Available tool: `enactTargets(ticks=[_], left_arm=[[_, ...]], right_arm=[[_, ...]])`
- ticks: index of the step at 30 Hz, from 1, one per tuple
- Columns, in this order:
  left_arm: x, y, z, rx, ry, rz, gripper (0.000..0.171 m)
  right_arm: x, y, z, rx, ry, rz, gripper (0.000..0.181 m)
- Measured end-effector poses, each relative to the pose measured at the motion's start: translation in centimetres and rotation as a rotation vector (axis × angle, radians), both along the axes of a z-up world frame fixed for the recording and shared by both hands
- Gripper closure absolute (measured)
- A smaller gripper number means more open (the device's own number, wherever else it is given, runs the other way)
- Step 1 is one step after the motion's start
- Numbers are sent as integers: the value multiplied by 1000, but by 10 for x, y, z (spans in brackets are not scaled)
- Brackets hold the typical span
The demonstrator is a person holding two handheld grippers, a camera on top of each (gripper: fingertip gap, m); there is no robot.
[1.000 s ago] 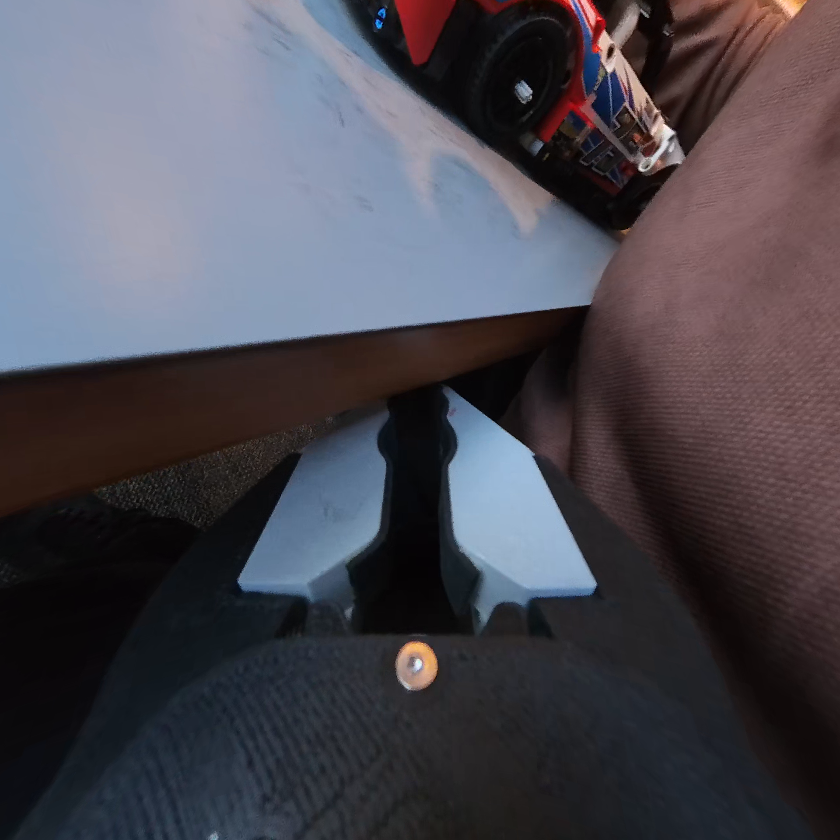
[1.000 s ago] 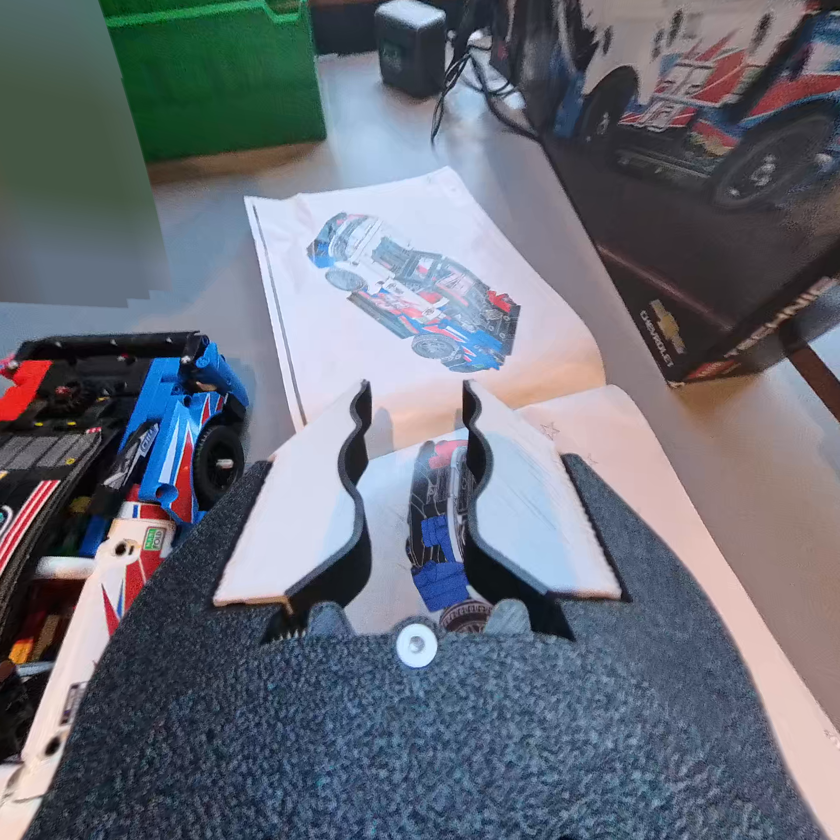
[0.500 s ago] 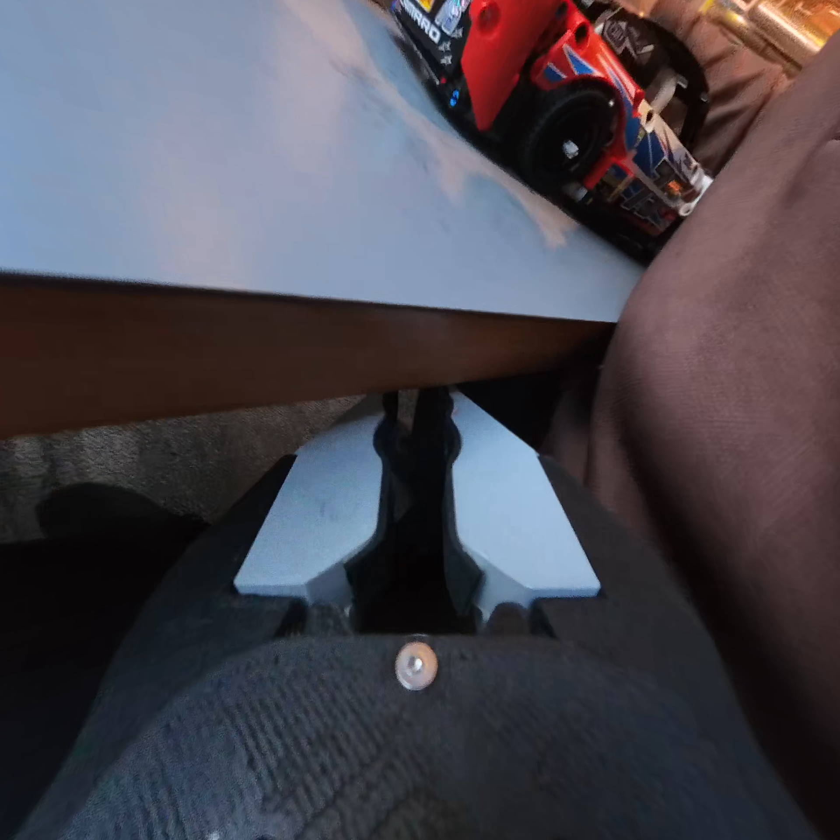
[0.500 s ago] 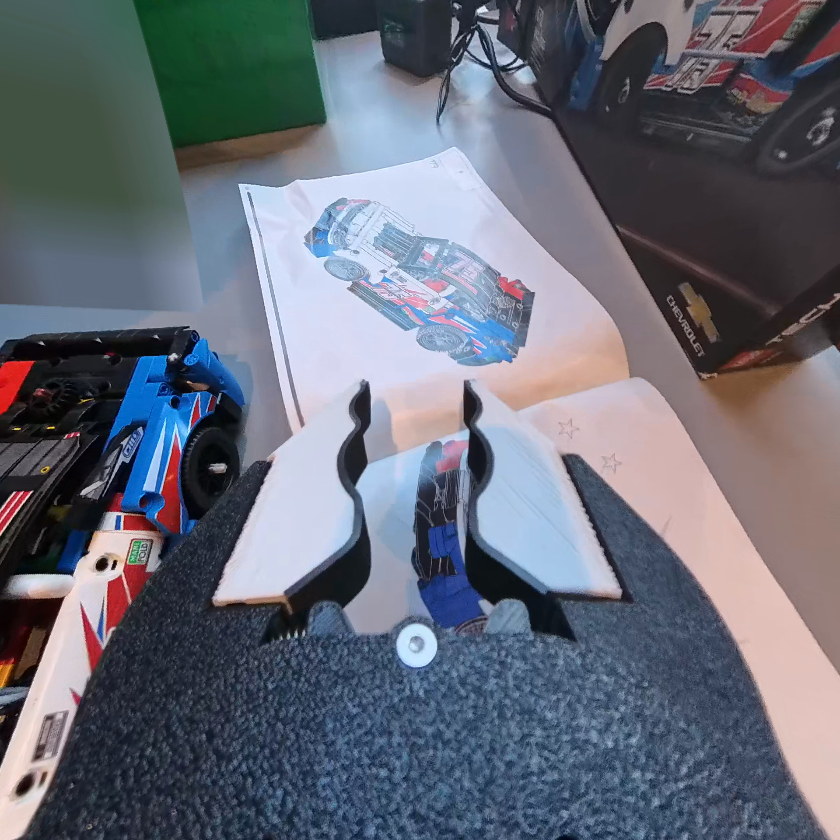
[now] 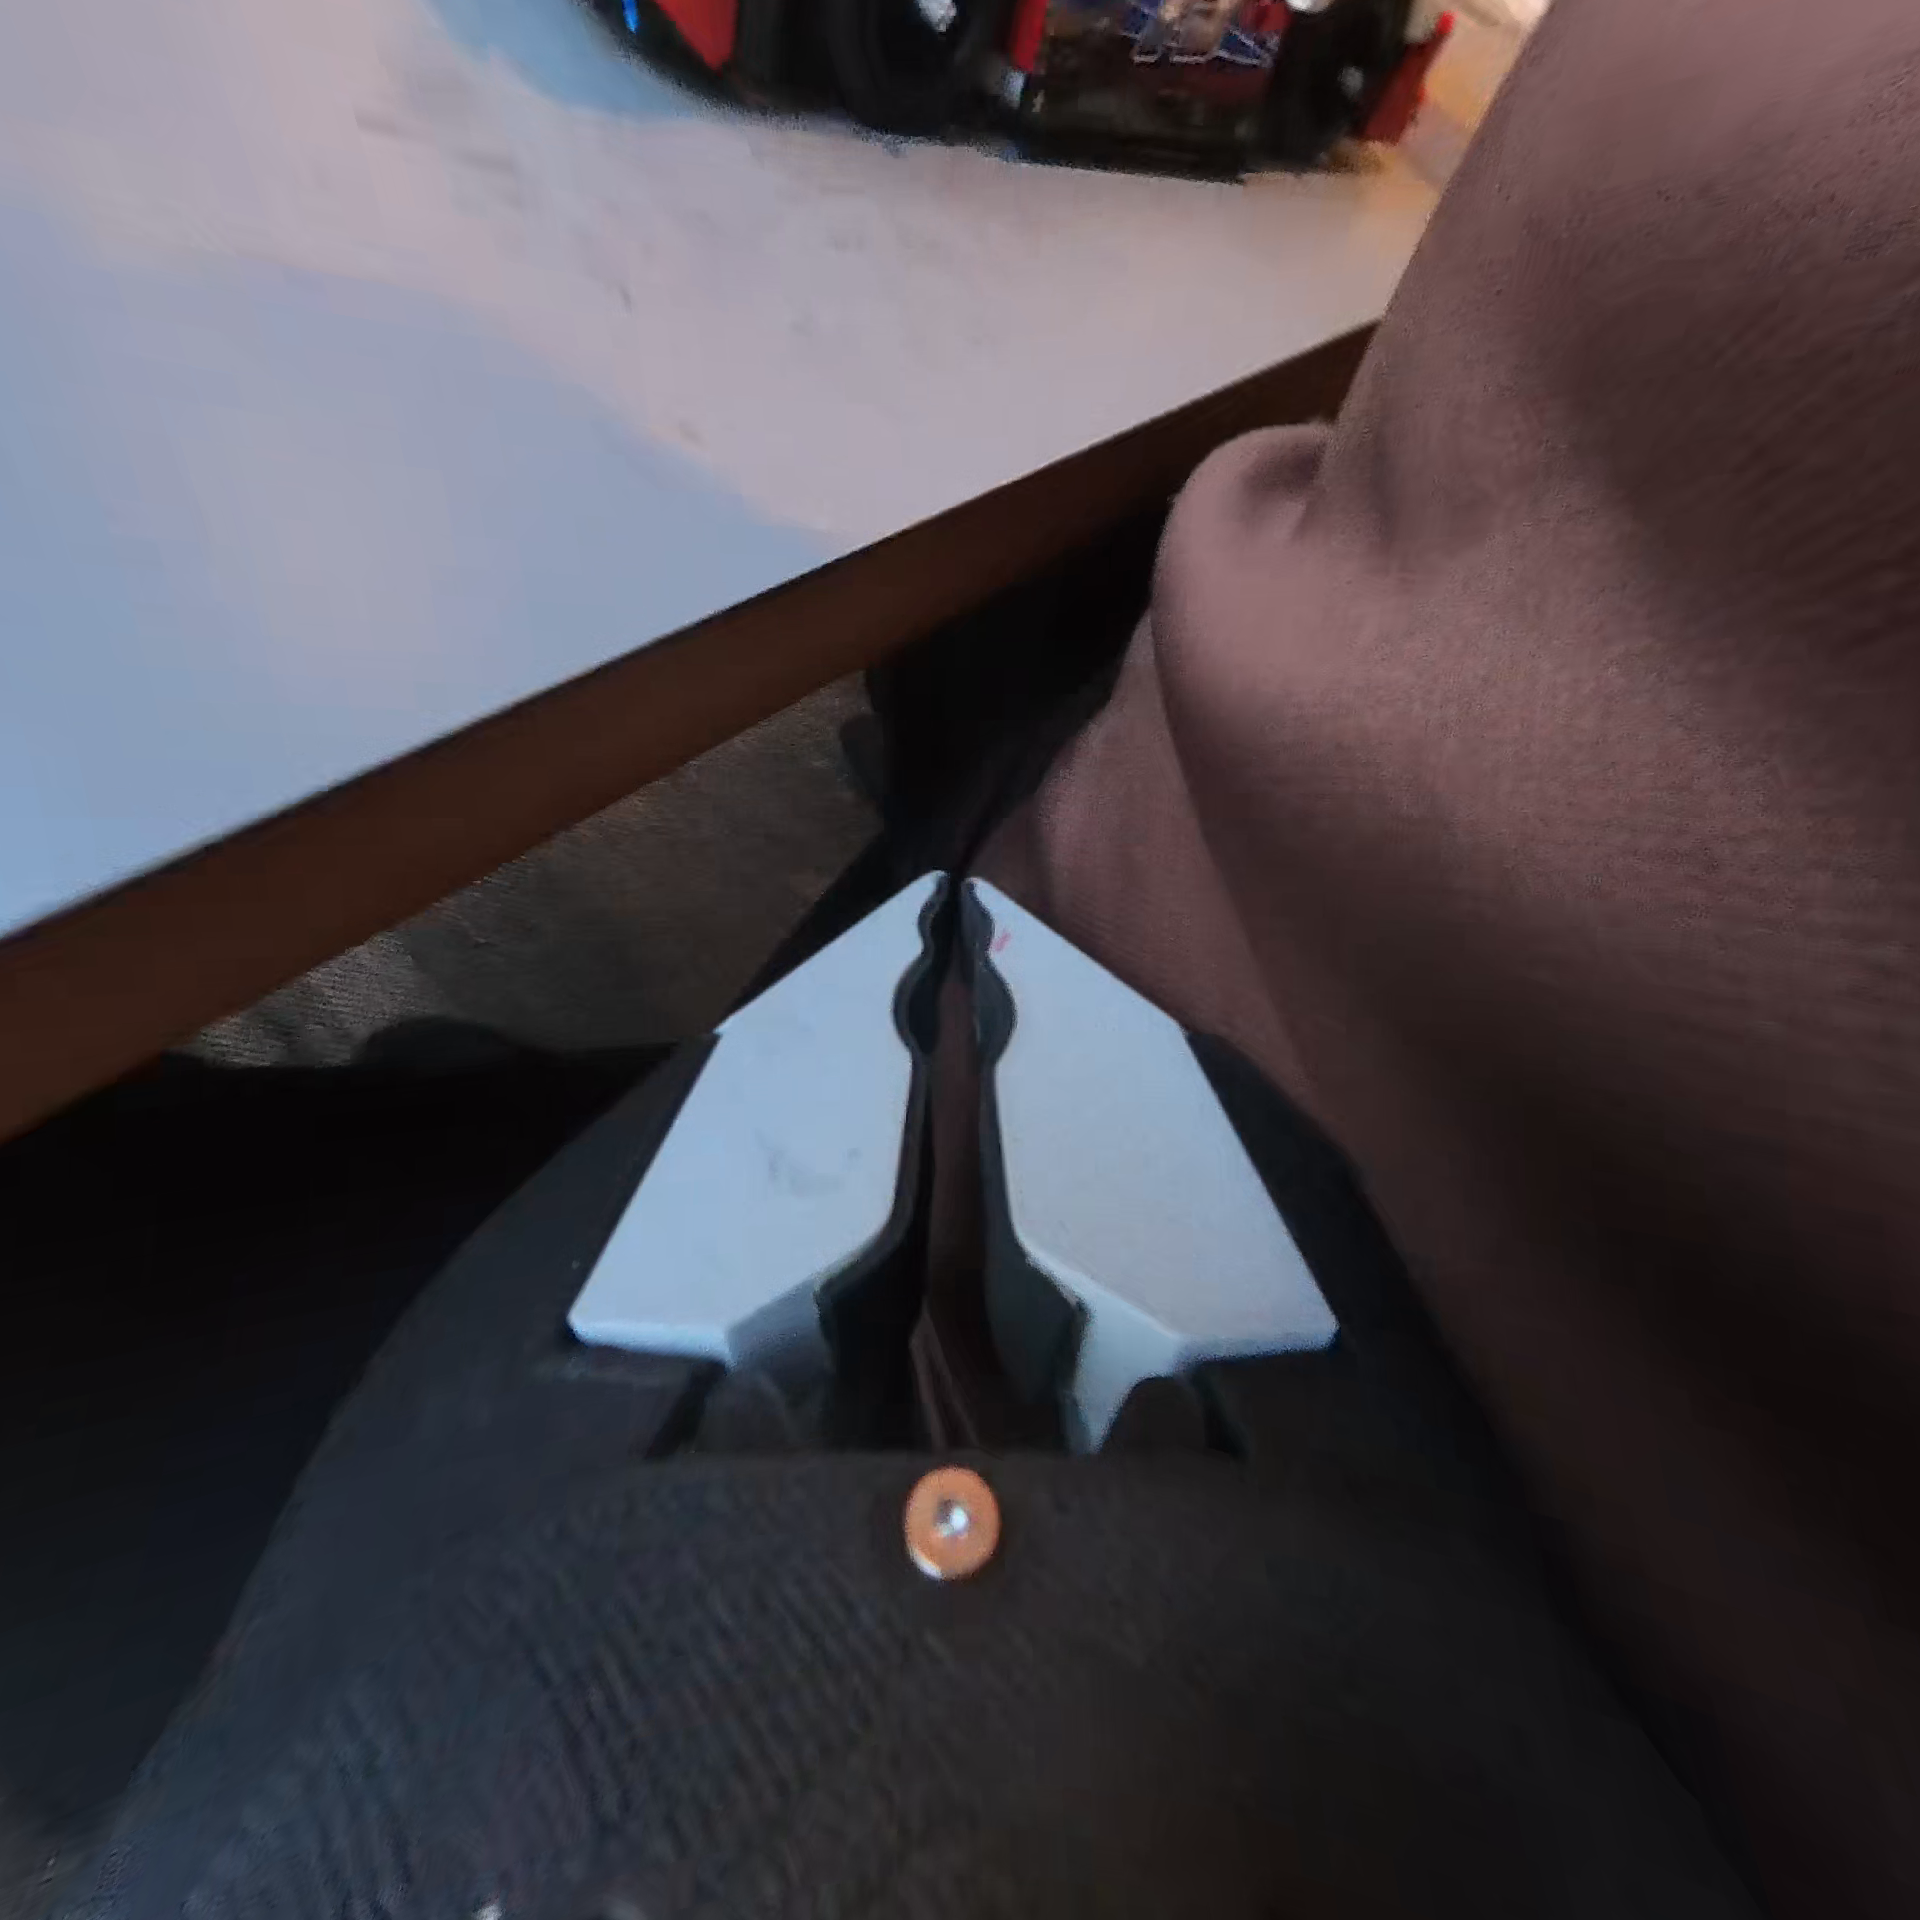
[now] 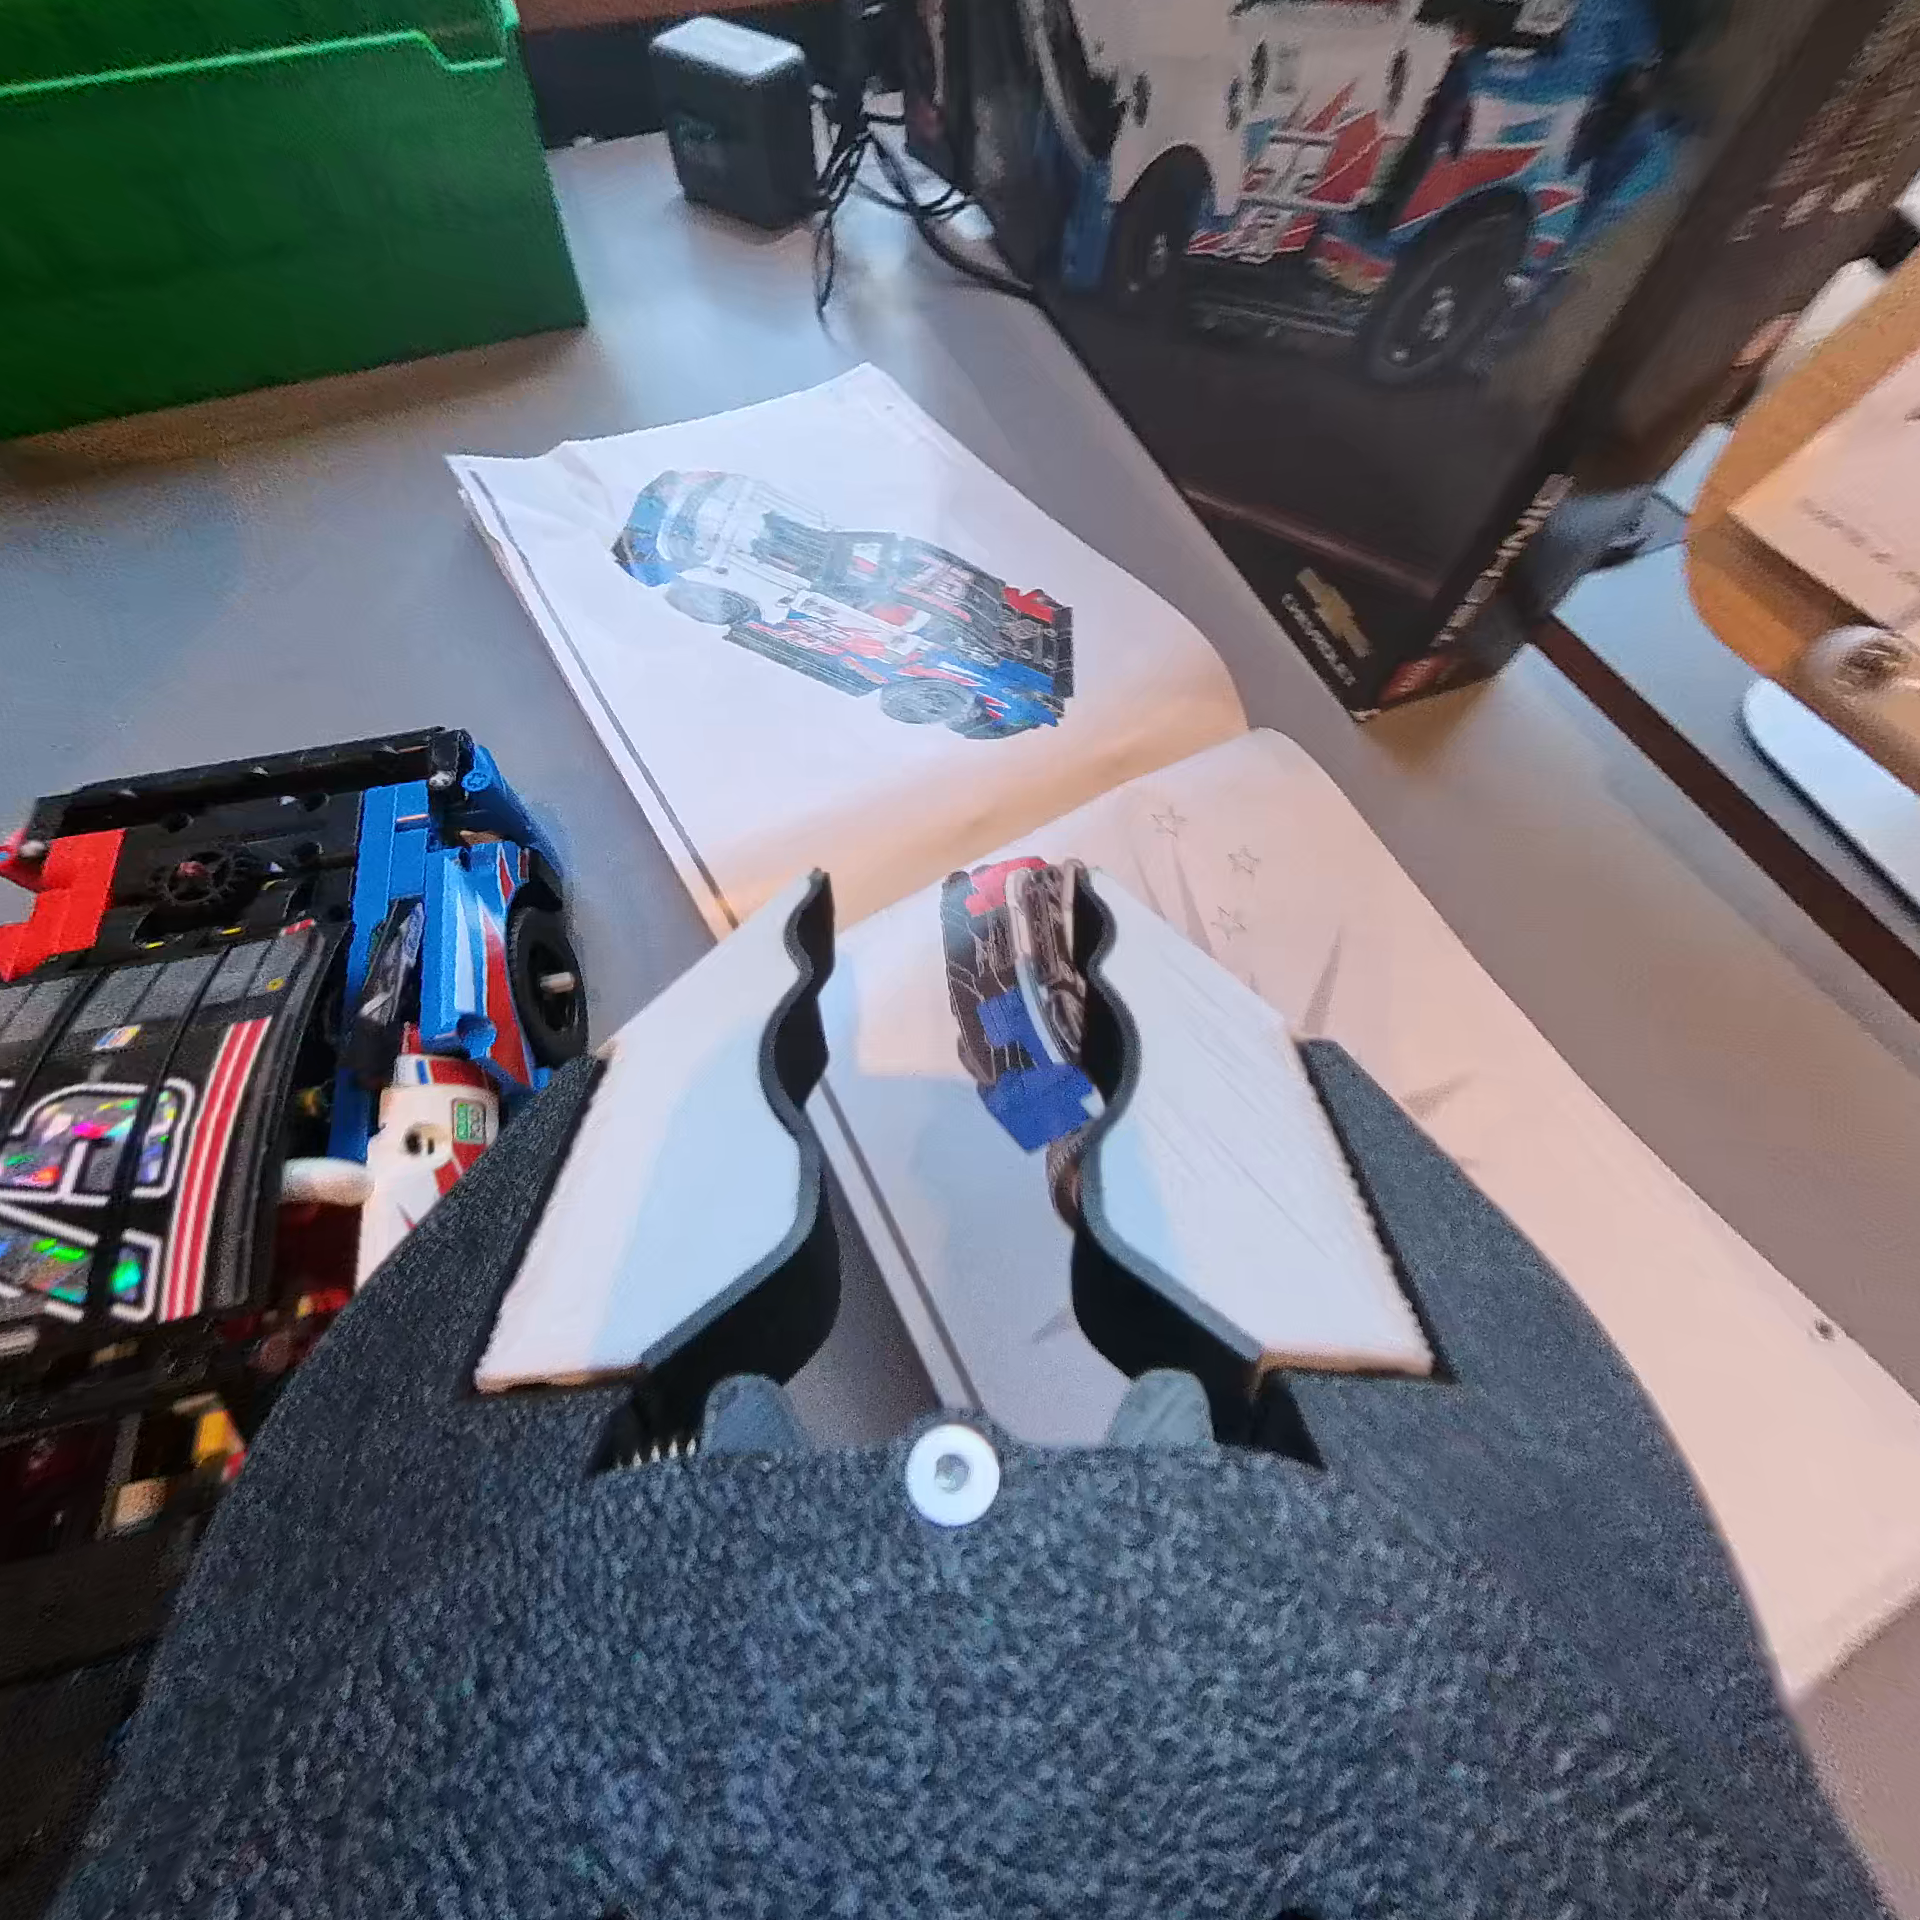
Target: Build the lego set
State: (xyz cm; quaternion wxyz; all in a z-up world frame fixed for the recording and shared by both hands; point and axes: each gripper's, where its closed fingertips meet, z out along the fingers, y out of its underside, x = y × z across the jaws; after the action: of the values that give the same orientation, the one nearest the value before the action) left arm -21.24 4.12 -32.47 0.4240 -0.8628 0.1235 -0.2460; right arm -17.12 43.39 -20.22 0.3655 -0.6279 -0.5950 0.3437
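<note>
The lego car (image 6: 260, 1039), blue, red, black and white, stands on the grey table (image 6: 208, 582) at the left of the right wrist view. My right gripper (image 6: 951, 894) is open and empty, hovering over the open instruction booklet (image 6: 831, 644) to the right of the car. In the left wrist view my left gripper (image 5: 954, 891) is shut, tips together, below the table's edge (image 5: 623, 686) and against a person's brown clothing (image 5: 1558, 727). Dark cloth lies right at its tips. The car shows blurred at the top of that view (image 5: 1091, 83).
The black set box (image 6: 1351, 260) with the car's picture stands at the back right. A green bin (image 6: 260, 208) stands at the back left, with a black adapter (image 6: 738, 125) and cables between them. The floor's carpet (image 5: 582, 914) shows under the table.
My left gripper's jaws have closed from a narrow gap and it has tilted under the table edge. My right gripper's jaws have opened slightly wider over the booklet.
</note>
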Motion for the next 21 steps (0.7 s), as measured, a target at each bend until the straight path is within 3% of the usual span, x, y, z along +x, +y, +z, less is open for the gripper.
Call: enactTargets(ticks=[4,8,14,21], left_arm=[[-25,-12,29,65,57,-56,171],[-22,-6,70,185,57,-114,169],[-17,18,92,343,167,-174,171],[-65,61,134,419,-62,-41,166]], right_arm=[[28,-1,9,16,47,-116,140],[51,-22,11,-1,97,-146,140],[91,-25,0,11,111,-249,144],[132,2,-4,0,168,-426,147]])
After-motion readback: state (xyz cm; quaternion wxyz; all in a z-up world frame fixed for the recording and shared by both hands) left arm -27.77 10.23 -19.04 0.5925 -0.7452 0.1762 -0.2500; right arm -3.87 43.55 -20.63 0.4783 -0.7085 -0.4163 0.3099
